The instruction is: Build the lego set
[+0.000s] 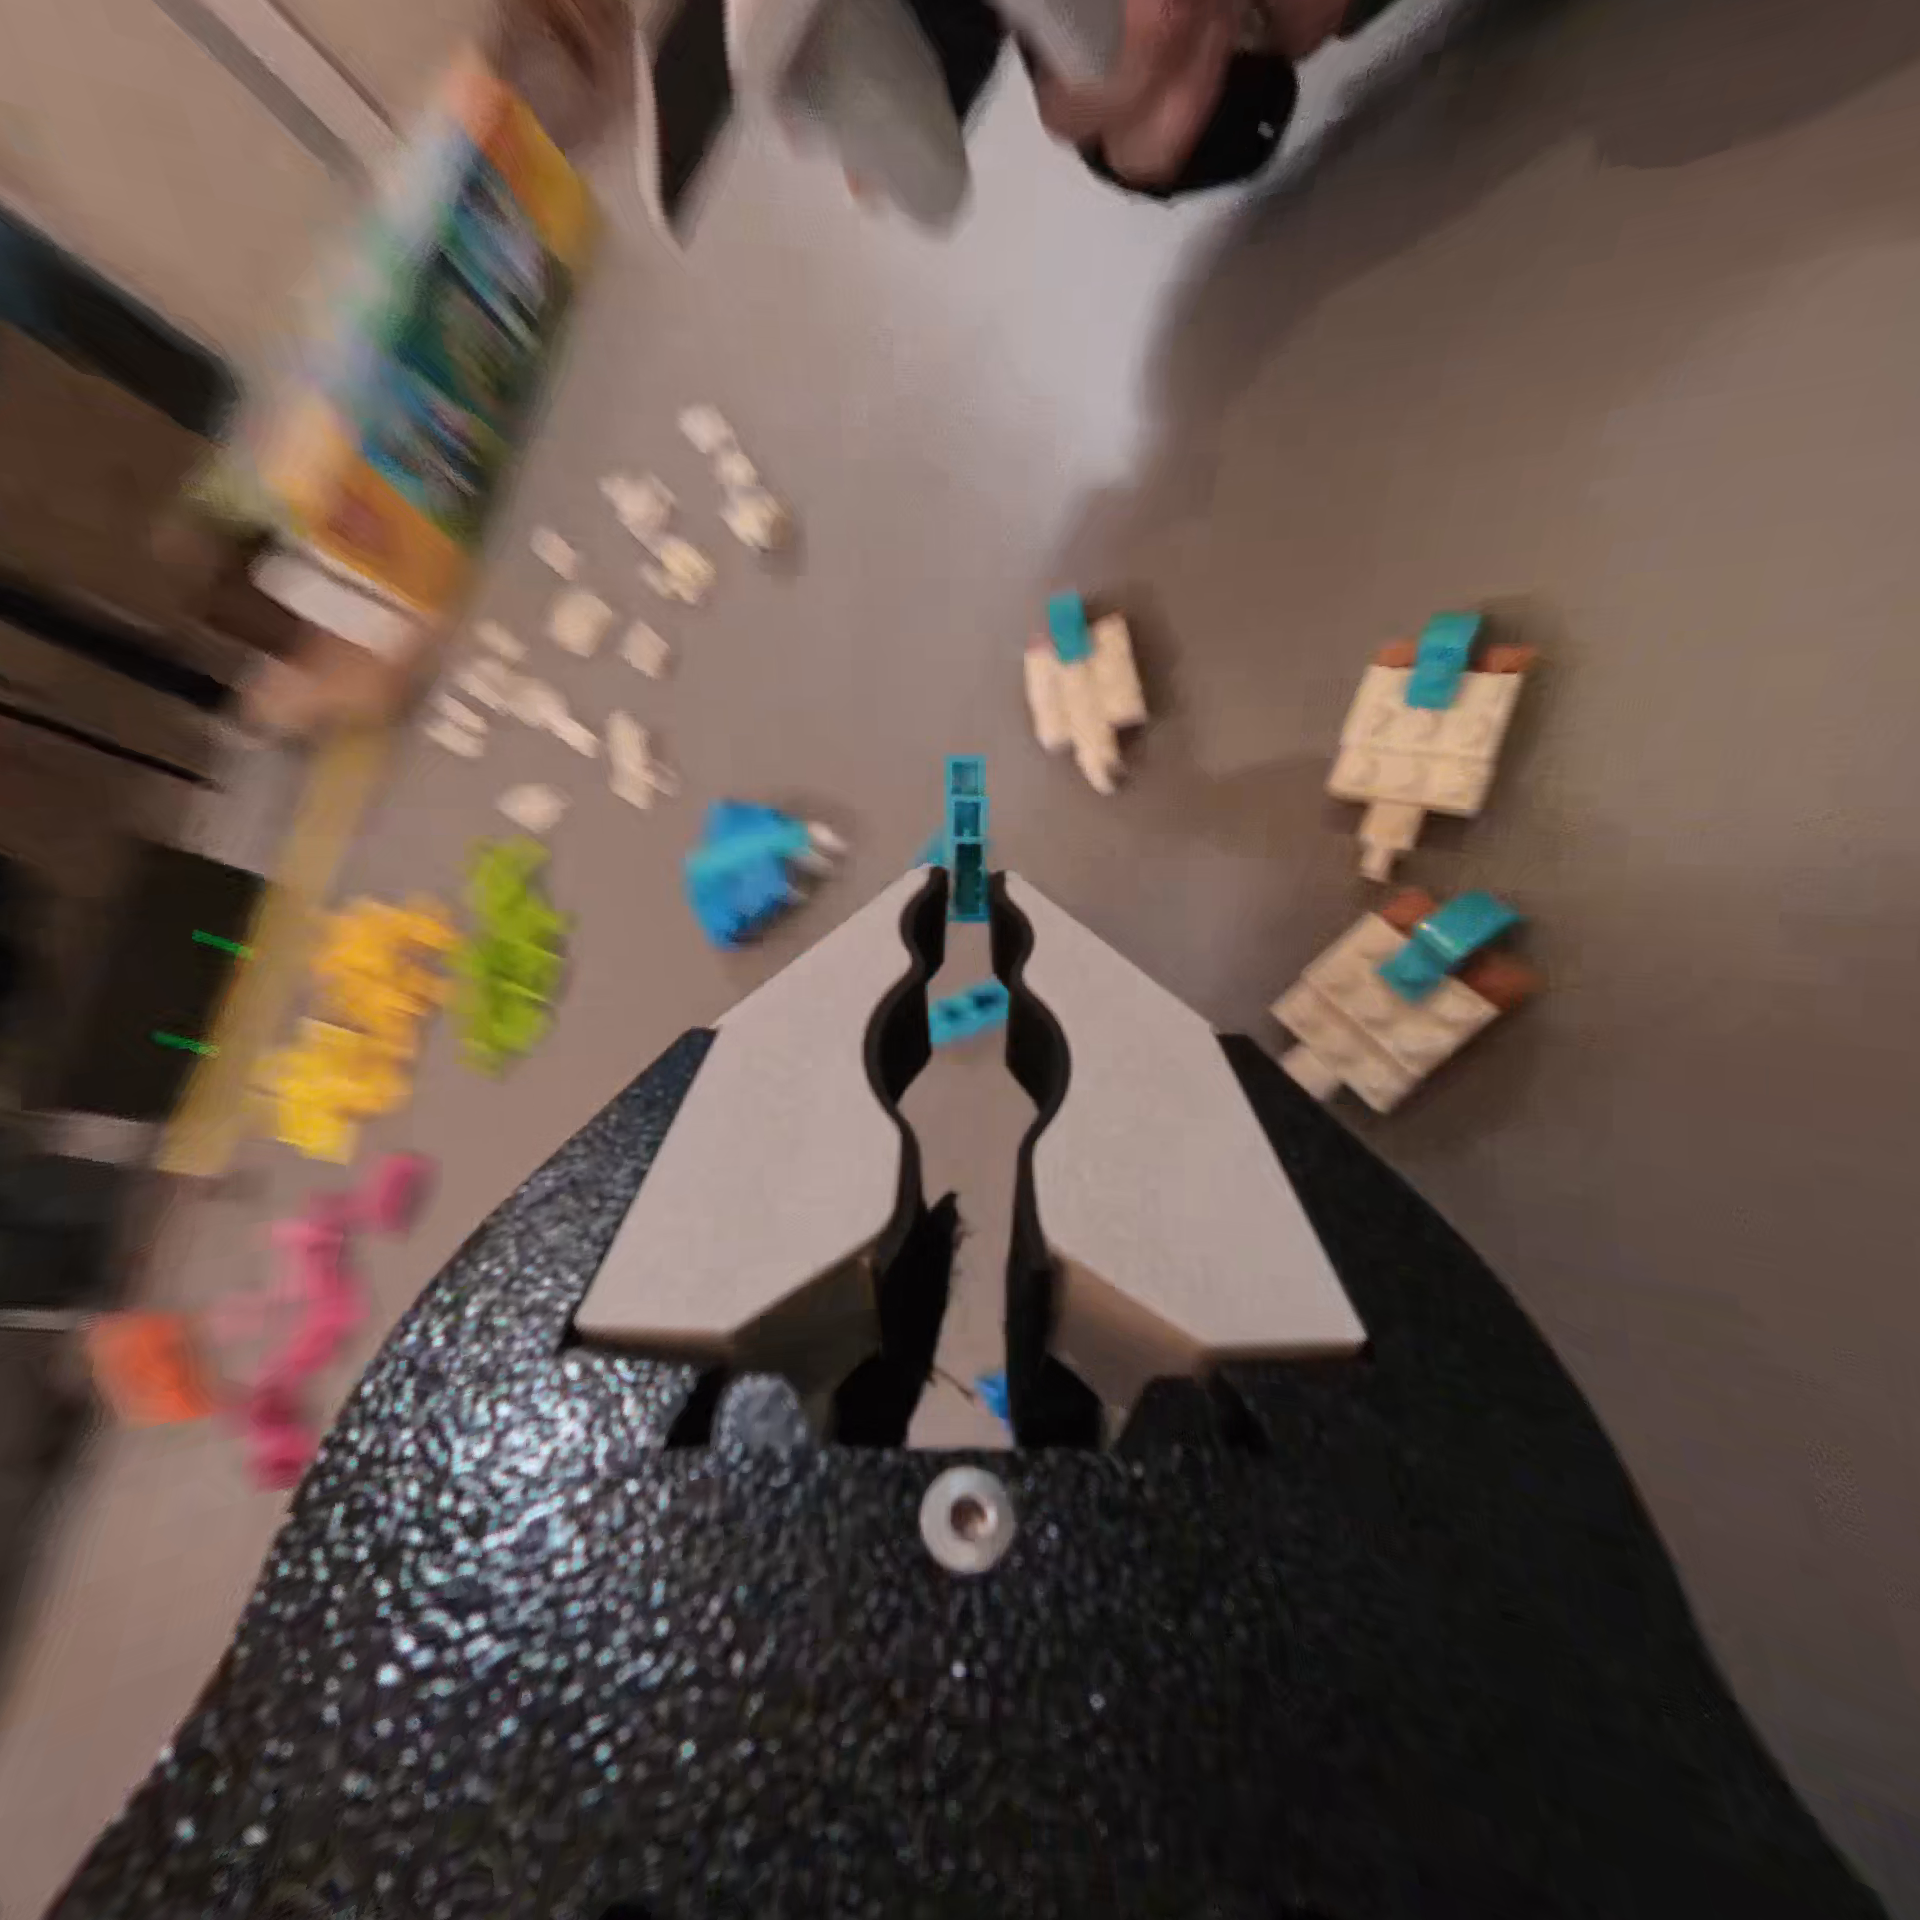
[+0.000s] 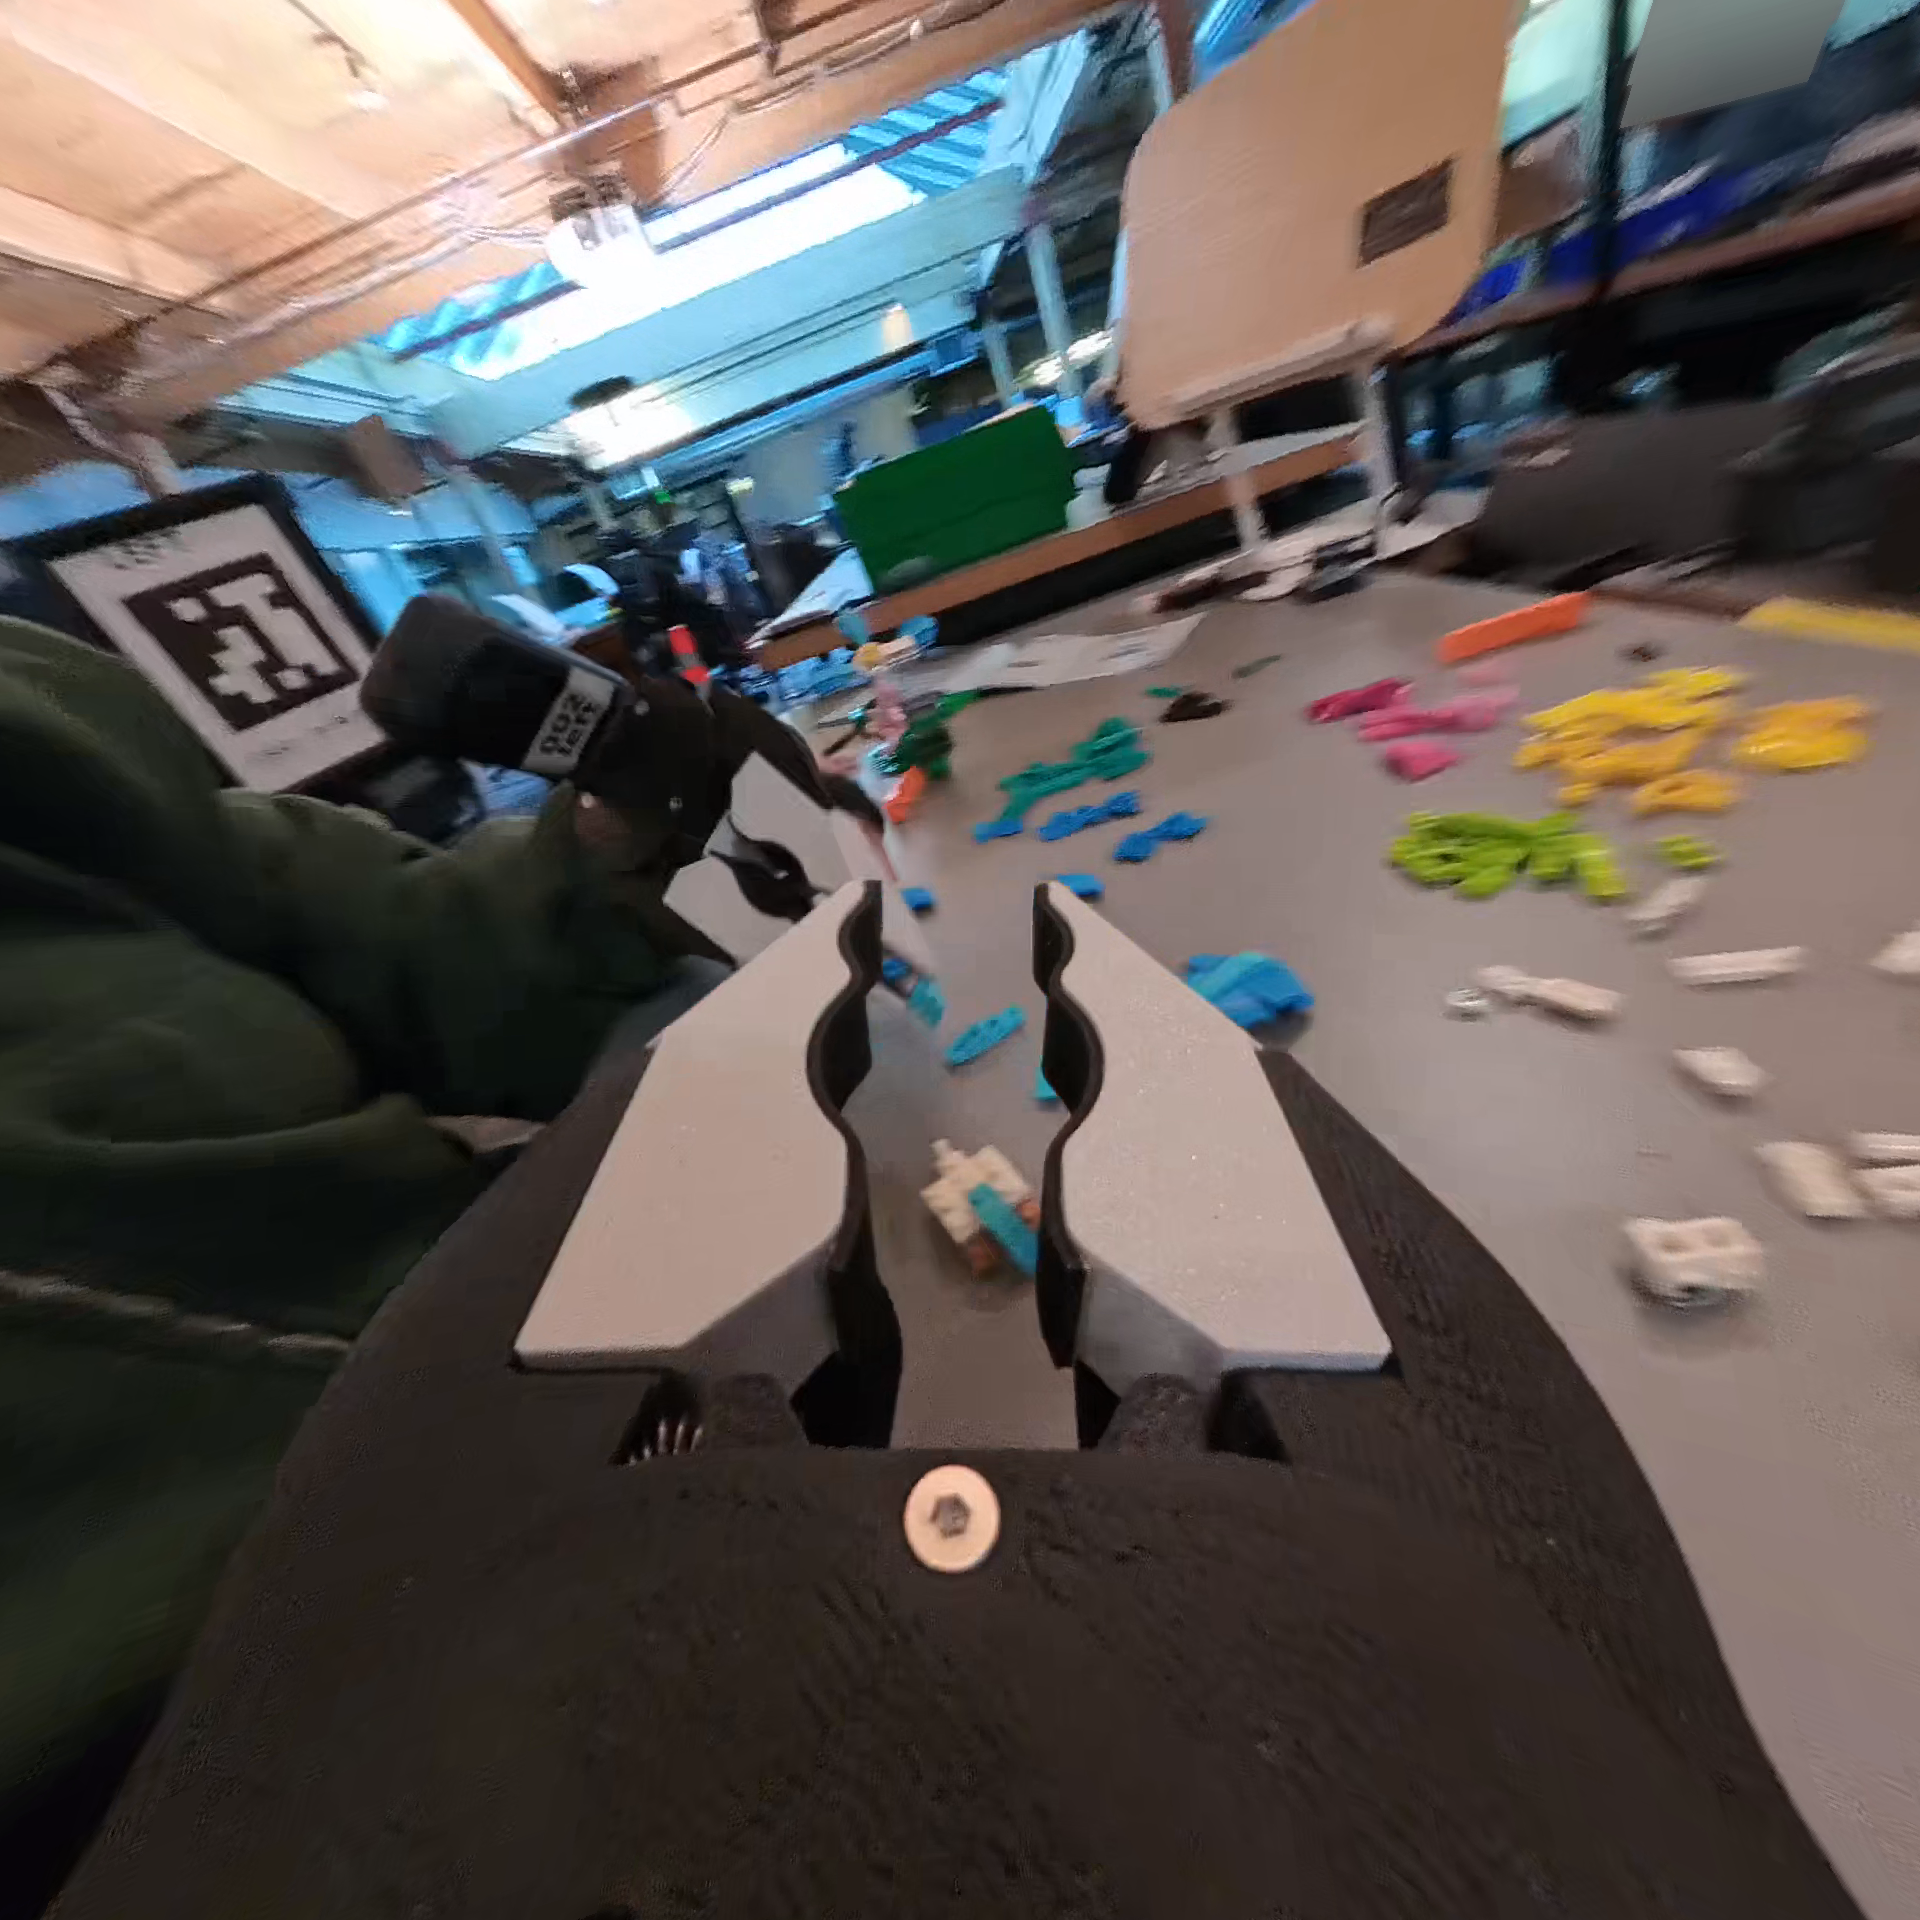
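Left tool (image 1: 966, 883) pinches a teal brick stack (image 1: 966, 831) by its near end only, so keep it clenched and level over the worktop (image 1: 1351, 416); right tool (image 2: 956, 899) hangs released, nothing between its fingers.

**Workshop hall, grey worktop**

Grey matte worktop (image 2: 1455, 1039) under soft shadow. Behind it, a long open hall: wood-toned ceiling (image 2: 208, 156) with beams and cable runs, blue-lit skylight strips (image 2: 748, 218). A tan board (image 2: 1309, 197) stands on white legs, a green panel (image 2: 951, 494) rests on a low bench. Black-and-white marker sign (image 2: 239, 634) at left. Far background blurred.
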